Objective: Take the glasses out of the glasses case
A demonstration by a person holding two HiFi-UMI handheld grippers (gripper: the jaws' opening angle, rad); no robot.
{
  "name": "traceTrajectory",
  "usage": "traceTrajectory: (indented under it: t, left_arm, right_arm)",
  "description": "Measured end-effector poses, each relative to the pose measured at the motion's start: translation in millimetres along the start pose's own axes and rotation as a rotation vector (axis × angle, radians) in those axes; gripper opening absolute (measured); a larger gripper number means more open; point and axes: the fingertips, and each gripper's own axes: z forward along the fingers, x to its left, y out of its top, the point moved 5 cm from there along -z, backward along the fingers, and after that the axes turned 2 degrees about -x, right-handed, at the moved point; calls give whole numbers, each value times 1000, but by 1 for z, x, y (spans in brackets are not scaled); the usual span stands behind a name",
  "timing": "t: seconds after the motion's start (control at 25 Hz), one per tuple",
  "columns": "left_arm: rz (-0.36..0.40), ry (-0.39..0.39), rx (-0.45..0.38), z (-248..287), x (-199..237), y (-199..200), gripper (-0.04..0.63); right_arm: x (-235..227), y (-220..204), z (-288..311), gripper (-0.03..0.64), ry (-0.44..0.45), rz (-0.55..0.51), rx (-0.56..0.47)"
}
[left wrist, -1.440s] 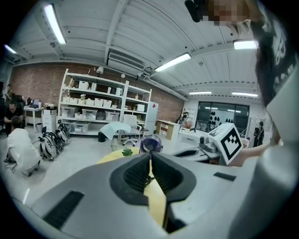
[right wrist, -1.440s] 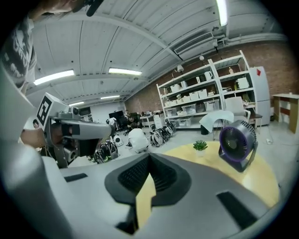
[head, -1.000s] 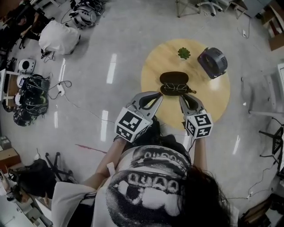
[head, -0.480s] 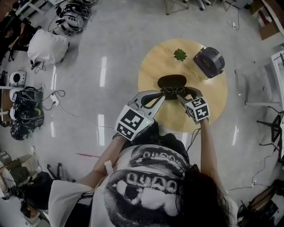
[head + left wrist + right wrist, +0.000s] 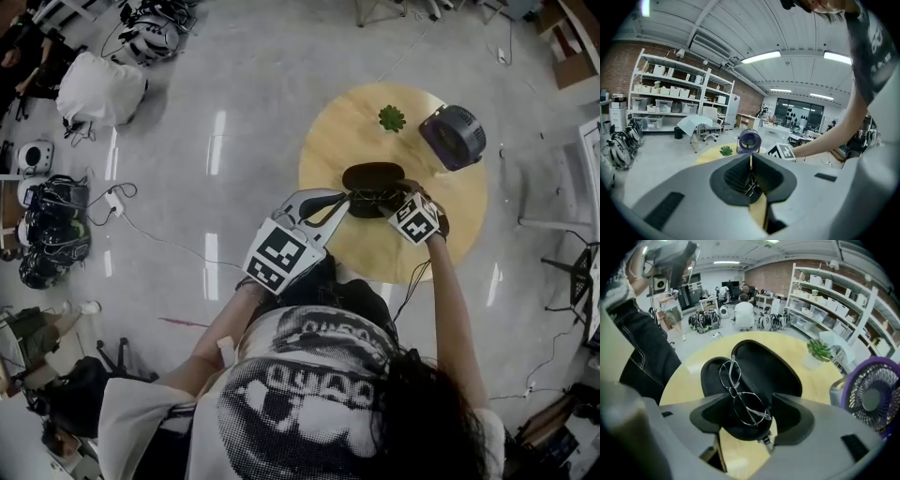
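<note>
Here, wire glasses (image 5: pixel 740 397) in oval case (image 5: pixel 780 371)

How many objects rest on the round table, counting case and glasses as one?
3: green plant at the far edge, fan right of it, open glasses case central; more may be hidden.

Left hand-held gripper (image 5: pixel 751 168): held low in front of the body, pointing forward and to the right. Jaws drawn almost together, only a narrow slit between the pads. Left arm (image 5: pixel 223 339) bent at the elbow, forearm close to the torso.

Right hand-held gripper (image 5: pixel 750 414): carried farther forward than the left, angled to the left. Jaws clearly apart, a wide gap between the pads. Right arm (image 5: pixel 452 309) bare and stretched nearly straight out.
</note>
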Motion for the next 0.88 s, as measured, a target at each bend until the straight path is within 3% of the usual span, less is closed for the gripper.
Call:
traceTrajectory:
  t: [0.28, 0.44, 0.52, 0.88]
  left_arm:
    - [-12, 5, 2, 1, 8, -3, 21]
    - [-10, 7, 12, 4, 10, -6, 21]
    - [-9, 7, 13, 6, 10, -5, 21]
    - [-10, 14, 19, 6, 8, -5, 21]
  right_arm:
    - [7, -1, 9, 278, -50, -123, 28]
    - [7, -2, 8, 265, -94, -140, -11]
    - [4, -4, 6, 216, -130, -142, -15]
    - [1, 0, 2, 215, -194, -154, -26]
